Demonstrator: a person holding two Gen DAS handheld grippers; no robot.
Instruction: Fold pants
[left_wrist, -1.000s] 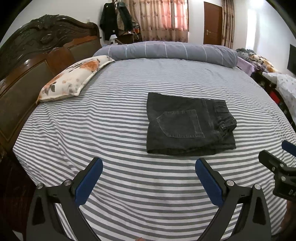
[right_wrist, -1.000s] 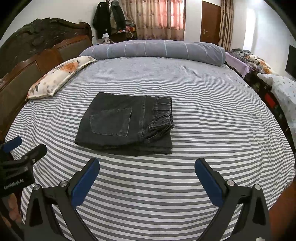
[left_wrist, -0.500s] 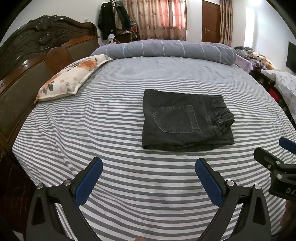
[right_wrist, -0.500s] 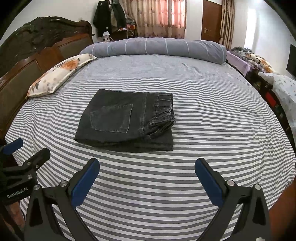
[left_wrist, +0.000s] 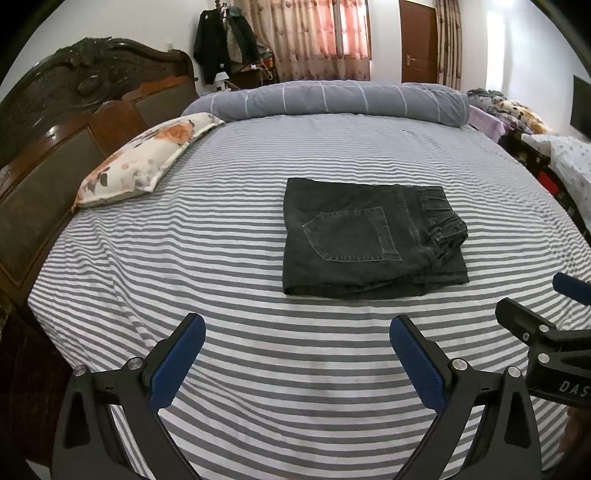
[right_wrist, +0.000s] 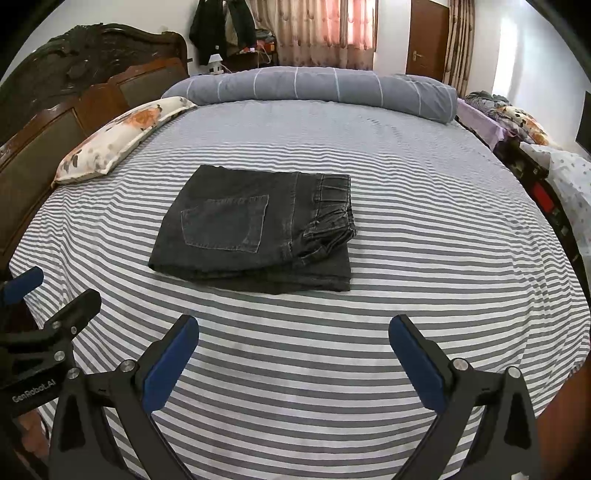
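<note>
Dark grey jeans (left_wrist: 369, 236) lie folded into a compact rectangle on the striped bed, back pocket up and waistband to the right; they also show in the right wrist view (right_wrist: 255, 229). My left gripper (left_wrist: 297, 330) is open and empty, held above the sheet in front of the jeans. My right gripper (right_wrist: 293, 330) is open and empty, also short of the jeans. Each gripper shows at the edge of the other's view, the right one (left_wrist: 546, 332) and the left one (right_wrist: 48, 325).
A grey-and-white striped sheet (left_wrist: 236, 258) covers the bed. A floral pillow (left_wrist: 147, 158) lies at the left by the dark wooden headboard (left_wrist: 74, 122). A rolled grey duvet (left_wrist: 332, 99) lies along the far edge. Furniture and bedding (right_wrist: 554, 173) stand at the right.
Both grippers have drawn back and risen slightly, staying open. The folded jeans have not moved on the bed.
</note>
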